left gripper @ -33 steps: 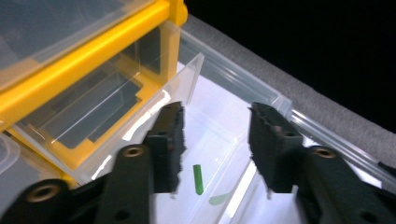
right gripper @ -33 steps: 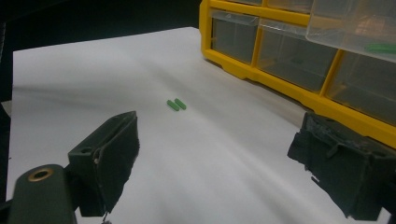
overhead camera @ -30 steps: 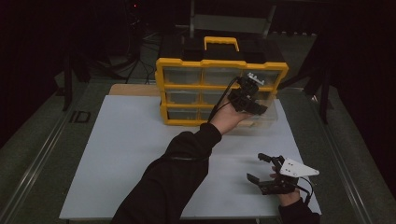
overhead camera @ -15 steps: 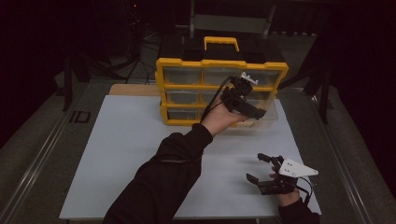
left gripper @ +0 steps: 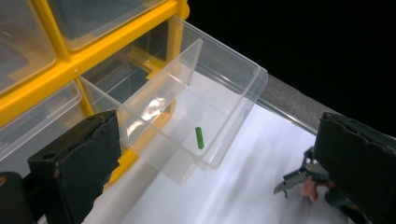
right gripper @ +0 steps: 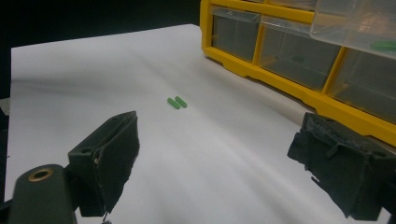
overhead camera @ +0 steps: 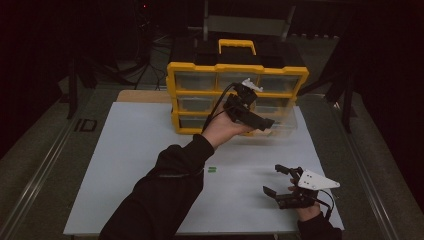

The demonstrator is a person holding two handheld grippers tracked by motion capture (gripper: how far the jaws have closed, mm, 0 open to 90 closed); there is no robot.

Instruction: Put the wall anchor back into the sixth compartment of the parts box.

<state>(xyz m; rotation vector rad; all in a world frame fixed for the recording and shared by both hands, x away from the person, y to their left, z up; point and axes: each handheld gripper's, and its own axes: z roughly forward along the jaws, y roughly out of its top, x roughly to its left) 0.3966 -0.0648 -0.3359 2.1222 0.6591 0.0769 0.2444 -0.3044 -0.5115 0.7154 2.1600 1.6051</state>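
Observation:
A yellow organizer (overhead camera: 237,70) with clear drawers stands at the back of the white sheet (overhead camera: 150,150). Its lower right drawer (left gripper: 205,93) is pulled out, and one small green piece (left gripper: 199,137) lies on its floor. My left gripper (overhead camera: 260,112) hovers above that drawer. Its jaws have just been opening and now stand wide apart with nothing between them. Two more green pieces (right gripper: 177,102) lie side by side on the sheet, also seen from above (overhead camera: 212,169). My right gripper (overhead camera: 271,179) rests near the front right of the sheet, open and empty.
The organizer's other drawers (right gripper: 299,58) are pushed in. A black handle block with a yellow grip (overhead camera: 237,47) sits on top of the organizer. Dark floor and stand legs surround the table. The sheet's front edge (overhead camera: 200,232) lies close to the right hand.
My left gripper's jaws have spread apart, and the hand has drawn a little left and back from the drawer's far right side. The right gripper has stayed where it was.

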